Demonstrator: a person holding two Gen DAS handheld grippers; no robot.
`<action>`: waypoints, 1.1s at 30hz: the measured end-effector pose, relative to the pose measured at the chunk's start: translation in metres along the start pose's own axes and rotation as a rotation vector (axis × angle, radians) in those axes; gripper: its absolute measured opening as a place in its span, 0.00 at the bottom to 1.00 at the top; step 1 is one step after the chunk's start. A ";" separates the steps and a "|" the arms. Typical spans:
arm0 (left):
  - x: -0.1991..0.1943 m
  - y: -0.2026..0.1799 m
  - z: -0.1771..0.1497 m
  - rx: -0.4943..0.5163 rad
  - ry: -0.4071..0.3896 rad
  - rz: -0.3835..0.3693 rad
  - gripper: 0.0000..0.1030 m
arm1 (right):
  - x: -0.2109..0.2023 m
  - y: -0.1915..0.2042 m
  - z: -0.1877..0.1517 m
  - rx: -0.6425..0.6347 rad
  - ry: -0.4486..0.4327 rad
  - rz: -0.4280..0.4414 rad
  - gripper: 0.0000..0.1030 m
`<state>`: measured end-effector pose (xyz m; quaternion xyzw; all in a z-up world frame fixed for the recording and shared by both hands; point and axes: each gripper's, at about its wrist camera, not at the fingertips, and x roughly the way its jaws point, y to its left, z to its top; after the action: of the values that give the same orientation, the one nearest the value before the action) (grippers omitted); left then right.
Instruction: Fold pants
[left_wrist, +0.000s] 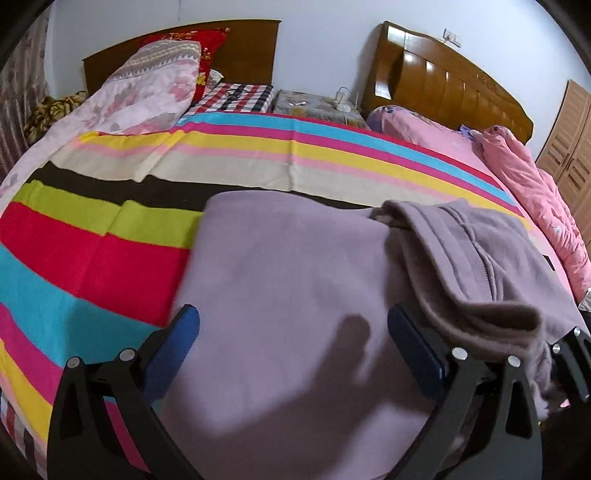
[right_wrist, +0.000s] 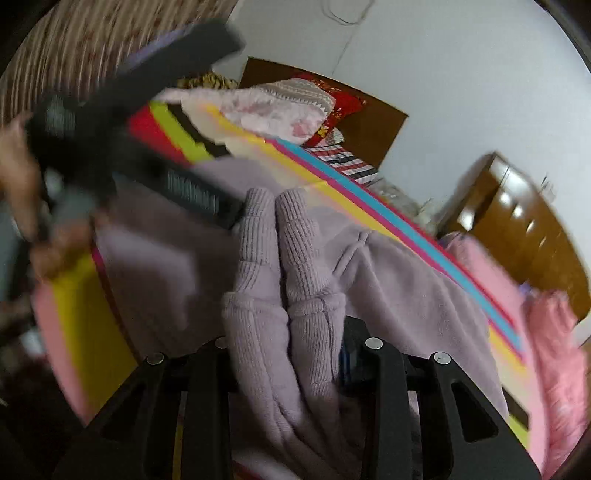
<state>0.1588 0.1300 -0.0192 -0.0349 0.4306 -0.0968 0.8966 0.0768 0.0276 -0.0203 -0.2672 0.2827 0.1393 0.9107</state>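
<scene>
Though the right-wrist view is smeared with motion, the item reads plainly: pants (left_wrist: 295, 295), lilac fleece with ribbed knit cuffs (right_wrist: 273, 236), spread on the striped bedsheet (left_wrist: 92, 251) of the bed. Handling, as a judgement: light, limp, thick-piled and not slippery; nothing fragile; the cloth will sag and trail from any single pinch, so a fold wants a hold at two points on an edge. Best holds appear to be the doubled ribbed cuffs, which are firmer and bunch well between pads, or the stitched seam line; the flat fleece middle gives little to pinch. Position, left gripper (left_wrist: 295, 350): jaws stand wide apart and released, blue pads (left_wrist: 181, 343) clear of the cloth, with the smooth folded panel lying straight ahead from six o'clock up to twelve. A second layer with its seam and thick rolled edge lies draped over that panel at two to three o'clock, its edge just beside the right-hand finger. Position, right gripper (right_wrist: 284, 369): clenched on the pants, both cuffs standing side by side up from between the fingers toward twelve o'clock, the rest of the garment falling away to three o'clock. At ten o'clock in that view a person's hand (right_wrist: 18, 177) carries the other gripper, blurred.
</scene>
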 end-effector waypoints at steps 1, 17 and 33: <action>-0.005 0.004 -0.001 -0.026 -0.003 -0.031 0.98 | 0.000 0.002 -0.002 -0.026 -0.003 -0.019 0.31; 0.009 -0.058 0.018 -0.040 0.200 -0.385 0.98 | 0.005 0.021 -0.023 -0.163 -0.032 -0.110 0.36; 0.041 -0.087 0.011 -0.074 0.267 -0.421 0.82 | -0.026 0.018 -0.037 -0.063 -0.118 -0.065 0.72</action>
<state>0.1803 0.0362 -0.0308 -0.1437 0.5316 -0.2692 0.7901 0.0323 0.0189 -0.0379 -0.2959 0.2152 0.1341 0.9210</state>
